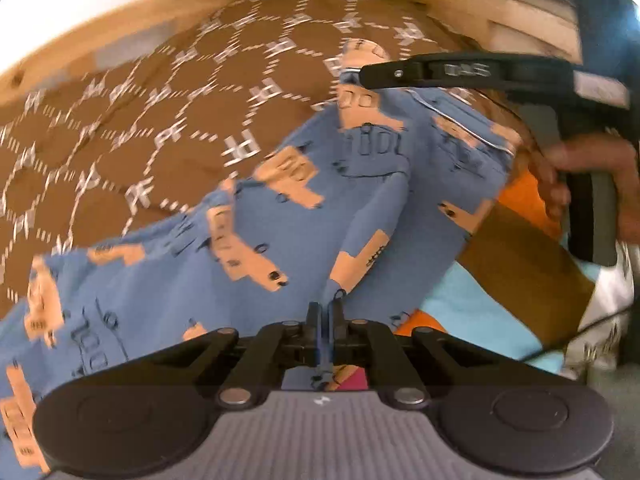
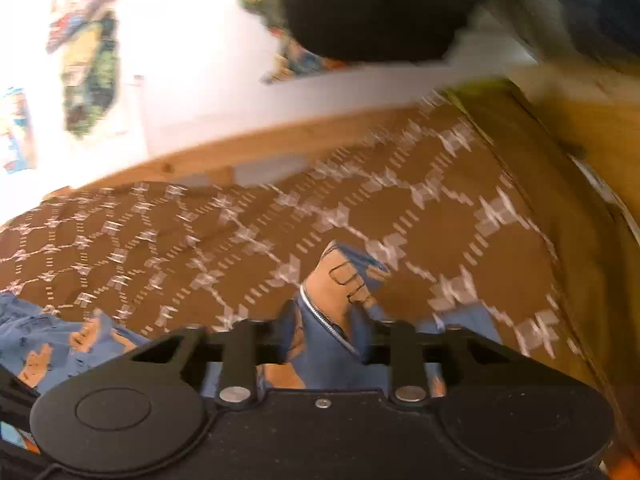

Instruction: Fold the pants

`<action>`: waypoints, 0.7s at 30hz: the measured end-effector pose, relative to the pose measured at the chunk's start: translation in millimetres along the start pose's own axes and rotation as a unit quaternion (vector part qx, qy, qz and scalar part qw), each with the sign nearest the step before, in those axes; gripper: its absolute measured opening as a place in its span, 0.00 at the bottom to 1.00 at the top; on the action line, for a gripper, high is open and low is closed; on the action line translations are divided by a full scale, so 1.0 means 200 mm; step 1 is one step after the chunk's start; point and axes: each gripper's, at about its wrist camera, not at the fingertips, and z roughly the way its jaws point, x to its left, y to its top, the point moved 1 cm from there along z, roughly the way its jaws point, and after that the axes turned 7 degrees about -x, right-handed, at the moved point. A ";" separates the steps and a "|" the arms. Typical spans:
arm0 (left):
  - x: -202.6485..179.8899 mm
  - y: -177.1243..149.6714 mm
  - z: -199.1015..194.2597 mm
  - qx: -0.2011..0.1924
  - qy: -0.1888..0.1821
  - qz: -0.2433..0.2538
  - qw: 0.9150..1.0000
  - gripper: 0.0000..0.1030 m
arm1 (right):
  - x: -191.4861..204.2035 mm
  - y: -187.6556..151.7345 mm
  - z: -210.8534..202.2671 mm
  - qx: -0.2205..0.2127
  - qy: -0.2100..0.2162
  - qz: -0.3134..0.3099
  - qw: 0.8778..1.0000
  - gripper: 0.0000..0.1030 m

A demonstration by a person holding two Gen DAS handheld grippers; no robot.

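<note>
Left wrist view: one pants [image 1: 248, 216], pinched by both closed grippers, left gripper [image 1: 325, 312] and right gripper [image 1: 362, 74].

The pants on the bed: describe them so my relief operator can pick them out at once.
Start at the brown bedspread with its white lattice pattern. The pants lie across it, pinched by the left gripper and the right gripper. Only they are blue with tan truck prints; the cloths beside them are plain.
</note>
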 end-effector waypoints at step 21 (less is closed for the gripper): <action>0.24 0.02 0.02 0.020 0.016 -0.114 0.993 0.04 | -0.20 -0.14 0.06 0.110 -0.008 0.233 0.966 0.48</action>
